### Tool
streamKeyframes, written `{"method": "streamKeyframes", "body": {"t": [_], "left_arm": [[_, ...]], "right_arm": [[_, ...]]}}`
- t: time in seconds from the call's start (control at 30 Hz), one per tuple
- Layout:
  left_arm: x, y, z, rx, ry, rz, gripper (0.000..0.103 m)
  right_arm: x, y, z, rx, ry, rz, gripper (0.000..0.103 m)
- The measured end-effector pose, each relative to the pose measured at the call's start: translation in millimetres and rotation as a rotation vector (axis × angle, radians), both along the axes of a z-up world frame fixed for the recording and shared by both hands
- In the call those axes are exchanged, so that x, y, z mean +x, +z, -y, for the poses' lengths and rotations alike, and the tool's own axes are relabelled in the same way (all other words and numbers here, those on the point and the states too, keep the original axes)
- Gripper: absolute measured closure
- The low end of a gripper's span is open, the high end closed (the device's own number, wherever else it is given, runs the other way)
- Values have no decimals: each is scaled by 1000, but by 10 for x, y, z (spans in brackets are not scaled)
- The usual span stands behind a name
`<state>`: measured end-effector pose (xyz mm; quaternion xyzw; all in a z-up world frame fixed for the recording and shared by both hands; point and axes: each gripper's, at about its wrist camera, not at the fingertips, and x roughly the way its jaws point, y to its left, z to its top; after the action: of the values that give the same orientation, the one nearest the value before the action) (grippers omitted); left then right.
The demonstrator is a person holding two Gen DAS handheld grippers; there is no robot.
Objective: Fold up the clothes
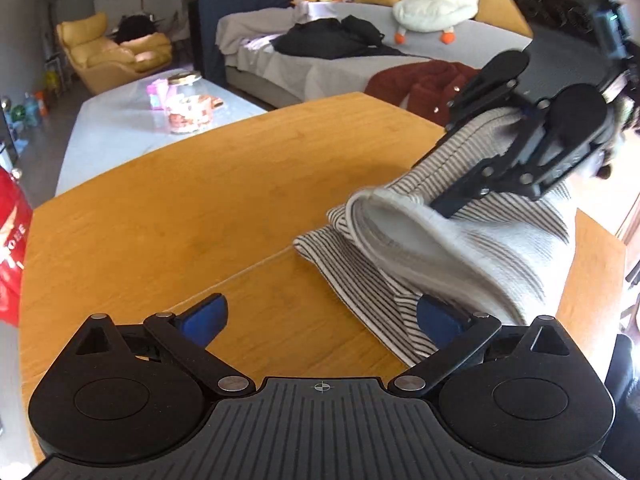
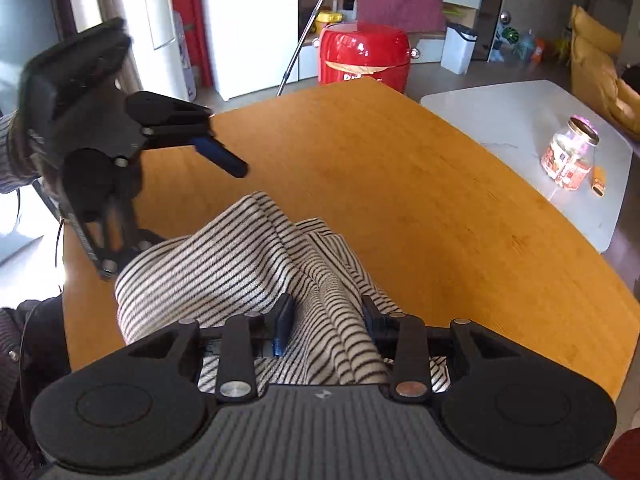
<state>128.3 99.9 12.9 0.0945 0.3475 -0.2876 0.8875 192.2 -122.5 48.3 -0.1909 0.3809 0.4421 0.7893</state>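
1. Striped garment (image 2: 248, 264): a cream knit with thin dark stripes, bunched and partly doubled over on the near right part of the wooden table (image 1: 168, 200). One end is lifted off the surface; the rest trails down onto the wood in loose layers.

2. My right gripper (image 2: 326, 320): its two fingers stand on either side of a gathered ridge of the cloth, which runs between them and back under the body of the tool. I judge them to be closed on the fabric, since in the left wrist view the garment hangs from this gripper (image 1: 486, 162) above the table. Holding a bunch, not a single edge, keeps the knit from slipping while it is carried.

3. My left gripper (image 1: 320, 318): fingers spread wide and holding nothing. One blue pad (image 1: 206, 314) is over bare wood; the other lies against the lower striped fold, not pinching it. In the right wrist view the same tool (image 2: 224, 160) hovers above the table just beside the cloth, free to take a second corner.

4. Stage, as I judge it: the garment is gathered, not yet laid flat, so folding proper has hardly begun.

5. Background: a white low table carries a jar (image 2: 570, 156); it plays no part here.
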Motion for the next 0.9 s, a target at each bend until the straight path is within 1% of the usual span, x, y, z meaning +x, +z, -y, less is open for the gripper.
{"method": "streamKeyframes", "body": {"t": [0.07,0.13,0.2,0.23,0.27,0.33,0.4,0.47,0.53,0.6,0.63,0.67,0.7,0.8,0.9], "left_arm": [[-72,176,-102,-41,13,25,0],[-157,368,-141,-115,-9,63,0],[-209,514,-54,-182,-78,92,0],[-223,555,26,-205,-117,99,0],[-218,548,143,-209,-156,93,0],[-176,456,391,-188,-217,68,0],[-103,297,614,-134,-244,52,0],[6,138,760,-87,-229,34,0],[120,19,824,-68,-196,7,0],[206,-41,835,-64,-167,-10,0],[239,-61,826,-62,-154,-16,0],[263,-75,806,-63,-144,-25,0],[287,-86,788,-68,-135,-36,0],[371,-123,754,-80,-94,-72,0],[433,-161,710,-112,-69,-123,0]], "right_arm": [[78,-68,97,63,-40,-22,64],[42,-86,162,85,-63,-4,59],[-7,-77,202,95,-91,27,47],[-21,-61,224,101,-108,38,44],[-42,-34,243,106,-123,57,39],[-102,31,284,112,-149,101,33],[-224,108,355,107,-166,159,22],[-347,184,437,105,-182,209,19],[-418,241,513,119,-195,228,16],[-485,265,605,118,-216,244,5],[-511,256,634,103,-231,259,4],[-503,208,643,66,-265,280,4],[-468,118,634,4,-321,307,3],[-378,-219,660,-93,-399,340,1],[-290,-266,690,-98,-451,337,1]]}}
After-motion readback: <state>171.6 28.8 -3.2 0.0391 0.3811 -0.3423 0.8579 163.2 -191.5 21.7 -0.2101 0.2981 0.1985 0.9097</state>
